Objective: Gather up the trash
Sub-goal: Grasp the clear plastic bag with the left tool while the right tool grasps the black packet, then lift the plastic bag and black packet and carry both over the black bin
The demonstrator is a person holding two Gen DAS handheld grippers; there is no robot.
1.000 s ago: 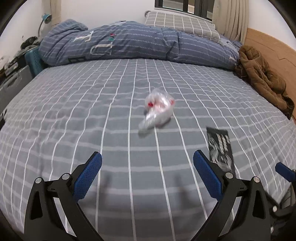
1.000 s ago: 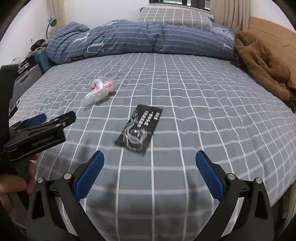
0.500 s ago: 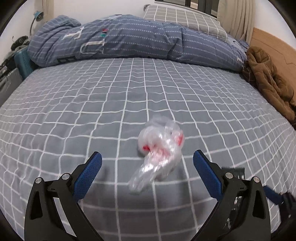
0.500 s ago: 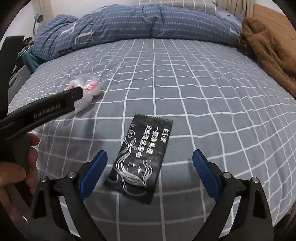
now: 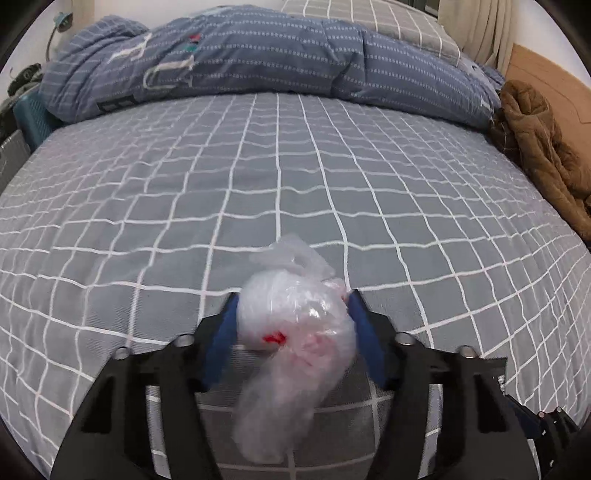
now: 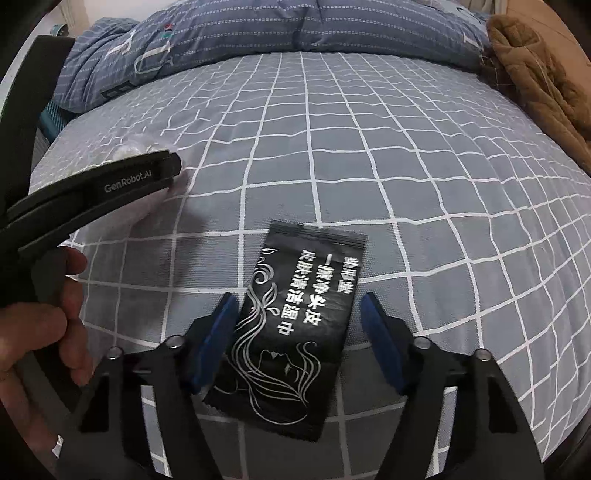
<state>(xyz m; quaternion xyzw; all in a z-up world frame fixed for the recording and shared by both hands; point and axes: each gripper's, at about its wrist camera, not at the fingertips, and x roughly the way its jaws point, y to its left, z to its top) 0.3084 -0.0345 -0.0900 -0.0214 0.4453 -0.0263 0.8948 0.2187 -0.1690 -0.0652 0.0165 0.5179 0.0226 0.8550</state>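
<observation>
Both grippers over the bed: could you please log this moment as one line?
left gripper: jaws closing on clear plastic bag | right gripper: jaws closing around black sachet, right pad apart | both items on bed

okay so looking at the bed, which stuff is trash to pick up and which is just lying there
Trash to collect:
crumpled clear plastic bag, between the closing left tongs
black wipe packet, between the closing right tongs

Just lying there:
blue duvet
brown coat
checked pillow

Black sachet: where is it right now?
Right wrist view: the black sachet lies flat on the grey checked bedsheet, between the closing jaws of the right gripper, right of the left gripper.
</observation>
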